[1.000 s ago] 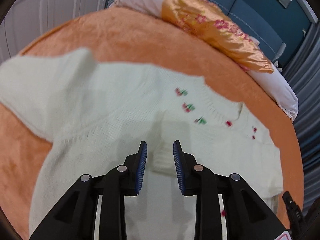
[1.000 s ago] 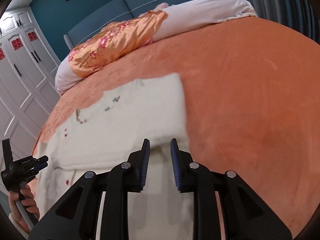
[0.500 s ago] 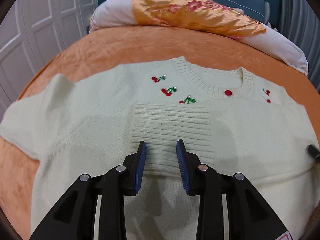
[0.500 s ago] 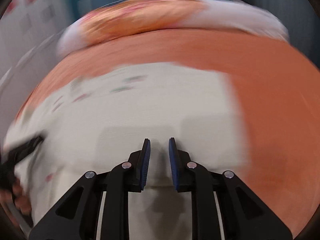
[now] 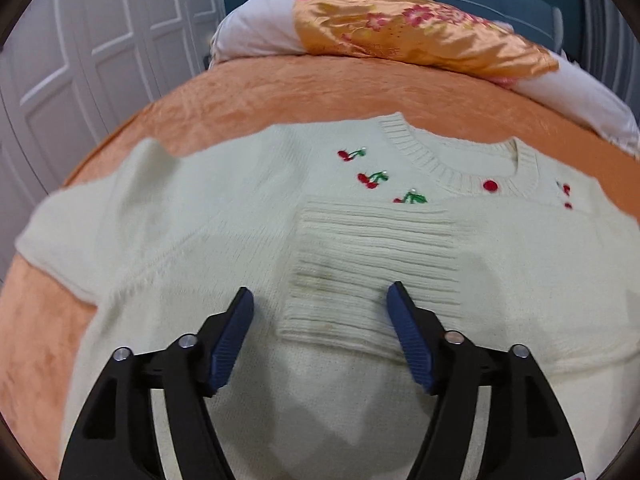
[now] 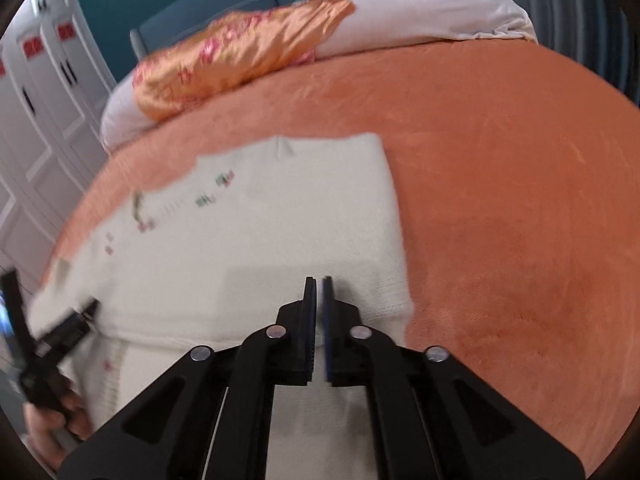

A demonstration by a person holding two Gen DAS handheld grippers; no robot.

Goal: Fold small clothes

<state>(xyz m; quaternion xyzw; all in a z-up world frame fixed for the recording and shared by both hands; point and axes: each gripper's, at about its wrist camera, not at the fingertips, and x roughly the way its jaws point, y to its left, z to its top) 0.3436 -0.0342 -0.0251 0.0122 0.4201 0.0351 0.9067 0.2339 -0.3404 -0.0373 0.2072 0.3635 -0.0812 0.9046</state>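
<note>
- the sweater (image 5: 224, 240) lies flat on the orange blanket (image 5: 280, 92), front side up, spreading ahead of and under both grippers.
- the left gripper (image 5: 320, 304) hovers over the sweater with its jaws wide apart, holding nothing.
- the cuff (image 5: 368, 268), ribbed, lies between and just ahead of the left jaws; its sleeve is folded across the chest and runs off to the right of them.
- the collar (image 5: 460, 160) is farther ahead of the left jaws, with a red button (image 5: 490, 186) on it and cherries (image 5: 372, 179) stitched just to its left.
- the other sleeve (image 5: 80, 216) spreads out to the left of the left jaws, its end lying on the blanket.
- the right gripper (image 6: 319, 304) has its jaws nearly together, only a thin slit between them; whether any knit is pinched in there cannot be told.
- the sweater's folded edge (image 6: 392, 216) runs ahead and just right of the right jaws; bare blanket lies beyond it.
- the right view is blurred; the left gripper and a hand (image 6: 52, 428) show at its lower left, beside the sweater.
- a pillow (image 5: 420, 36) with an orange floral cover lies far ahead of the left jaws, at the head of the blanket.
</note>
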